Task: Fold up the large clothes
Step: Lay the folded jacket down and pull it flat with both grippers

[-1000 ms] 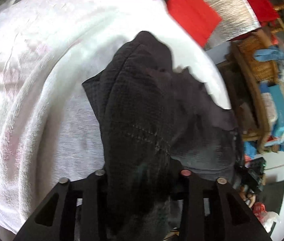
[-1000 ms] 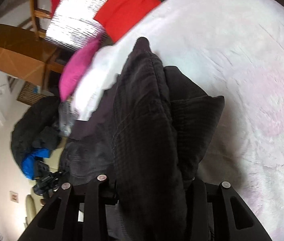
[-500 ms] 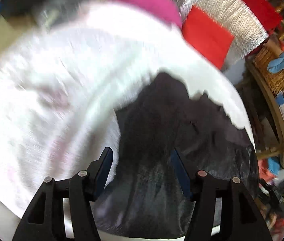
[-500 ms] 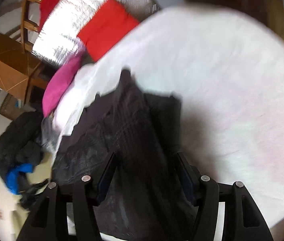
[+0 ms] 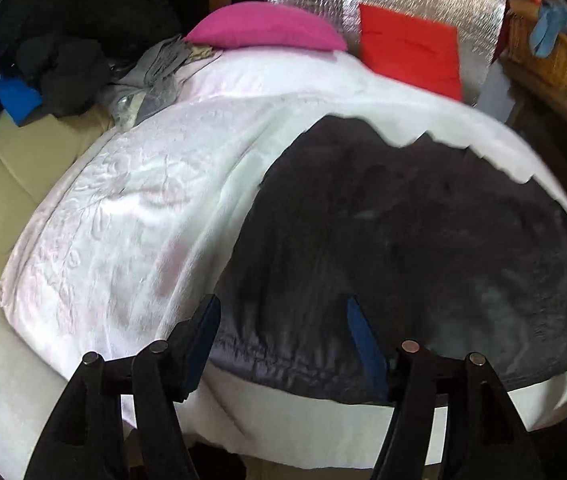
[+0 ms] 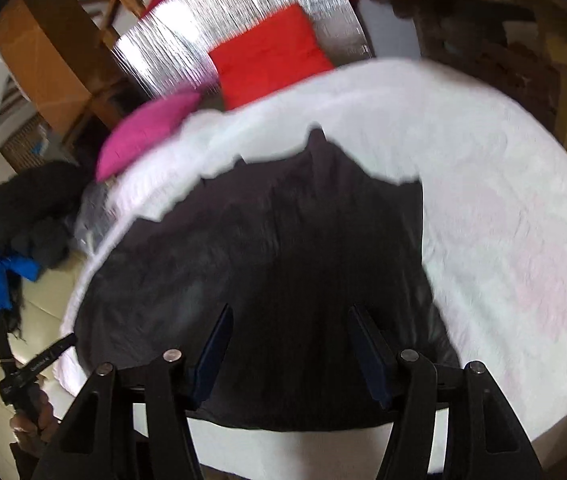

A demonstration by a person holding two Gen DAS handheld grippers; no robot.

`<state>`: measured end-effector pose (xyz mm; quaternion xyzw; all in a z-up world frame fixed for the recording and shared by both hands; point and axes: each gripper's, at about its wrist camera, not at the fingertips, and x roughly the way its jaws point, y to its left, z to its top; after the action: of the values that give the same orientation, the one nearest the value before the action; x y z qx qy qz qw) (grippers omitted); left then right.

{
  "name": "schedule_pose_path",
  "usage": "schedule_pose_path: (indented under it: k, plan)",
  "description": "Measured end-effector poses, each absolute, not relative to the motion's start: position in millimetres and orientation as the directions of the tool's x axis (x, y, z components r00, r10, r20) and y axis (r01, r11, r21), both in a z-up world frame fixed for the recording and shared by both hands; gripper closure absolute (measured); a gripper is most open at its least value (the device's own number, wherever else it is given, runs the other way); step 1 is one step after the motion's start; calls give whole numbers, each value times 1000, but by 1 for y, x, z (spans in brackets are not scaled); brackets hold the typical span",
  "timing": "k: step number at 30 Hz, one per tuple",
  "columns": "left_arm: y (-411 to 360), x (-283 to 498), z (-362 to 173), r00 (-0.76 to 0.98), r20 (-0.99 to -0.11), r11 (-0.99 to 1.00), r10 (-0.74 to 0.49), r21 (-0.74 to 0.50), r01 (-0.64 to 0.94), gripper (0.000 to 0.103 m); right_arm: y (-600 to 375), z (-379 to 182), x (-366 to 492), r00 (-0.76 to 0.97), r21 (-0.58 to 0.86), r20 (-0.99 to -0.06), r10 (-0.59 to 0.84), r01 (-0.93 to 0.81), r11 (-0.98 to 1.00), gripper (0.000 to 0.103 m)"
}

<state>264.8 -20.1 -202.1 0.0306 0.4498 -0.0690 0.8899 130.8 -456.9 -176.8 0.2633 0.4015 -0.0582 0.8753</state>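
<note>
Both wrist cams angled down, close over bed (image 5: 131,208), sharing dark garment (image 6: 303,240) w/ pillows.

Black garment (image 5: 423,248) flat on white bedspread (image 5: 131,208) — left hand-held gripper (image 5: 283,316) above it, jaws opening, nothing between.

Large black garment of soft, finely ribbed fabric (image 5: 423,240) (image 6: 283,260), lying spread flat on the white quilted bed cover (image 5: 123,208) (image 6: 503,220). Near hem close to the cover's front edge, far edge jagged and uneven, surface lightly rumpled.
</note>
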Motion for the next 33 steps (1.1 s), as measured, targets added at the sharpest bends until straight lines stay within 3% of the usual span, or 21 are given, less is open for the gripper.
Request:
schedule_pose_path:
  k: [6, 15, 22, 33]
  plan:
    - [-11, 269, -212, 590, -804, 993, -75, -4, 121, 36, -455, -192, 143, 603, 358, -792, 91, 339, 870, 41]
    - [-13, 270, -214, 612, -790, 992, -35, 46, 116, 36, -470, -155, 191, 642, 288, -767, 3, 340, 895, 41]
    - [-19, 267, -215, 621, -784, 990, -9, 82, 117, 36, -501, -196, 247, 560, 332, -827, 53, 409, 850, 42]
    - [-24, 263, -216, 630, -776, 986, 23, 120, 112, 36, -458, -169, 196, 626, 325, -778, 54, 326, 888, 43]
